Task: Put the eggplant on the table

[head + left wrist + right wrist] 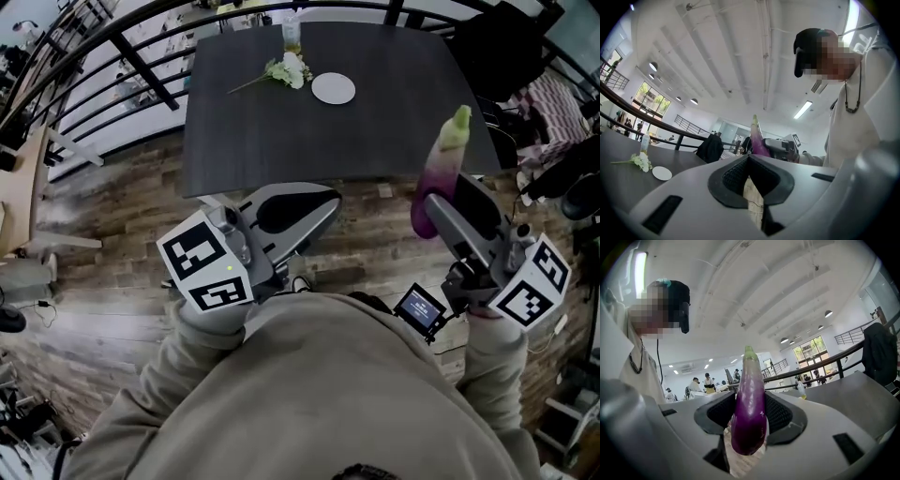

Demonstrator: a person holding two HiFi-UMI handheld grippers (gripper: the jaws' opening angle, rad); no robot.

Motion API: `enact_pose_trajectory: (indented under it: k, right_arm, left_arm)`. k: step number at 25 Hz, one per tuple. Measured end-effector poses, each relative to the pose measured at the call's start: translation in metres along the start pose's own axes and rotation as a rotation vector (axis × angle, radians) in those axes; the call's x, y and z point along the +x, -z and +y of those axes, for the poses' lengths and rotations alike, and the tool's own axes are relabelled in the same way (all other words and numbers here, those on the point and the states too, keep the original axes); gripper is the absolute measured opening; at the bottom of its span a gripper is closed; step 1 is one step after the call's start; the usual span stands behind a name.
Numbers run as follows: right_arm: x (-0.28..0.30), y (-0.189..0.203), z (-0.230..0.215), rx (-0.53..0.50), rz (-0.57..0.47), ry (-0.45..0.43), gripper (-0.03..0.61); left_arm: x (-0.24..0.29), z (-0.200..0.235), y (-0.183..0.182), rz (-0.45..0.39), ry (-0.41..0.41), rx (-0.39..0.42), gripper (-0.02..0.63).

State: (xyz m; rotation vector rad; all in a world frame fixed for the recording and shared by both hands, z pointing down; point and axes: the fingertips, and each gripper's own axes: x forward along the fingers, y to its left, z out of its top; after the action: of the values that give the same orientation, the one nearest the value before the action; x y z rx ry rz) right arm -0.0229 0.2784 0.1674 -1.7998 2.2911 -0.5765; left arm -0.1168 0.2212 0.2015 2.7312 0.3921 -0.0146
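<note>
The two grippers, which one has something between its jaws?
The right gripper: its jaws clamp the purple eggplant upright. The left gripper has its jaws together, nothing between them.

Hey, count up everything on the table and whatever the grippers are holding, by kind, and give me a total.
Eggplant: 1
Plate: 1
Flower sprig: 1
Bottle: 1
Total: 4

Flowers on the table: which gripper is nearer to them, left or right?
Left. The left gripper is just short of the table's near edge, roughly in line with the flowers; the right gripper, holding the eggplant, is off toward the right corner.
</note>
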Motion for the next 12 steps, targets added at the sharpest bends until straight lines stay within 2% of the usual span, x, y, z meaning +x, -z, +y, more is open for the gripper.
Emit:
enact_pose_trajectory:
  k: [7, 12]
  right_arm:
    - [0.047, 0.001, 0.009, 0.004, 0.017, -0.080, 0.206]
    - [0.070, -0.002, -0.004, 0.007, 0.038, -0.131, 0.206]
  left_arm:
    - [-0.039, 0.023, -0.002, -0.023, -0.074, -0.015, 0.006]
    - [-0.048, 0.043, -0.008, -0.038, -0.140, -0.011, 0.006]
